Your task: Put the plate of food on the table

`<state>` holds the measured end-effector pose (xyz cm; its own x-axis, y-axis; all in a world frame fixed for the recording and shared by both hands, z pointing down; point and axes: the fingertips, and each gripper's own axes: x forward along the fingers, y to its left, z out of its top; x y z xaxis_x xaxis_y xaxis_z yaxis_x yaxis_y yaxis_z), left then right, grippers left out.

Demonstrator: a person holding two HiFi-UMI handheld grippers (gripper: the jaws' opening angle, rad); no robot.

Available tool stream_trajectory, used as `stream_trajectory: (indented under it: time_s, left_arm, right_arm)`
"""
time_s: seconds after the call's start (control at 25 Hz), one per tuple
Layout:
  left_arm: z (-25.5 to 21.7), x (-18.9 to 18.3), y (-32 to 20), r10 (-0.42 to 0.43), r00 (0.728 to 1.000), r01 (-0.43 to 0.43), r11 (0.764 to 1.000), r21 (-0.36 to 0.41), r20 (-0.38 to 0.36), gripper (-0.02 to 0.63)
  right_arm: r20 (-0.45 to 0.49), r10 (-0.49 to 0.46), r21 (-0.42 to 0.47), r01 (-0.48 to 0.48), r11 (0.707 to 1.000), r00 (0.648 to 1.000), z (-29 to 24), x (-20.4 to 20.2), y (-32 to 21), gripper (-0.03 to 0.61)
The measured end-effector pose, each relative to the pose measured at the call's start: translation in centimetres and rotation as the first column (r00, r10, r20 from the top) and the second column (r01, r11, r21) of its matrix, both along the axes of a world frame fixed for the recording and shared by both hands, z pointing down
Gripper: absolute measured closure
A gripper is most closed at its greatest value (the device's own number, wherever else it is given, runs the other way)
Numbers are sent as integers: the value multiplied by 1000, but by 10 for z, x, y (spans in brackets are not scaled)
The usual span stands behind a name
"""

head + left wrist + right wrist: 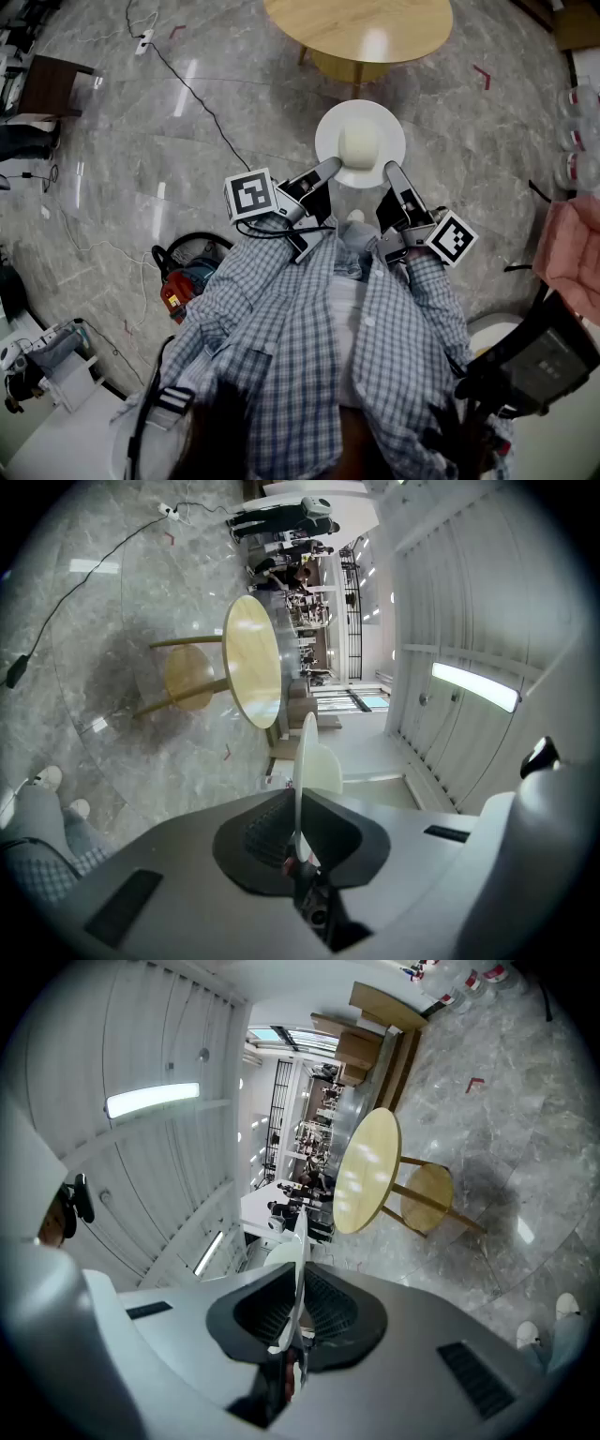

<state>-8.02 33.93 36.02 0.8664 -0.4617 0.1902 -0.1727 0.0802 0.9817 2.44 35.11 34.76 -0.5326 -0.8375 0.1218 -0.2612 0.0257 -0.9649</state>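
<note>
A white plate (330, 141) with a pale rounded piece of food (357, 143) on it is held level in front of me, over the marble floor. My left gripper (332, 167) is shut on the plate's left rim. My right gripper (391, 170) is shut on its right rim. In the left gripper view the plate (302, 778) stands edge-on between the jaws; in the right gripper view the plate (297, 1274) does the same. The round wooden table (360, 29) stands just beyond the plate, and it shows also as the table (253, 661) and the table (366, 1171) ahead of each gripper.
A black cable (192, 92) runs across the floor to the left. A dark chair (47, 82) stands far left. Several water bottles (574, 131) line the right edge. A red and black appliance (183, 277) sits near my left leg. A pink cloth (572, 246) lies at right.
</note>
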Motion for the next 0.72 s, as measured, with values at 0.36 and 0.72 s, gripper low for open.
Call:
stream_trajectory:
  time_s: [0.36,0.72]
  left_arm:
    - [-7,4,-4,-9,1000,9,1000,7,-28,594]
    - [-1,0,0,-32,999,32,999,-3,-6,594]
  right_arm:
    - [-1,2,-10,-2,1000,1000,-2,1,-3,543]
    - [-6,-25,-19,25,1000,1000,1,-1,-4,543]
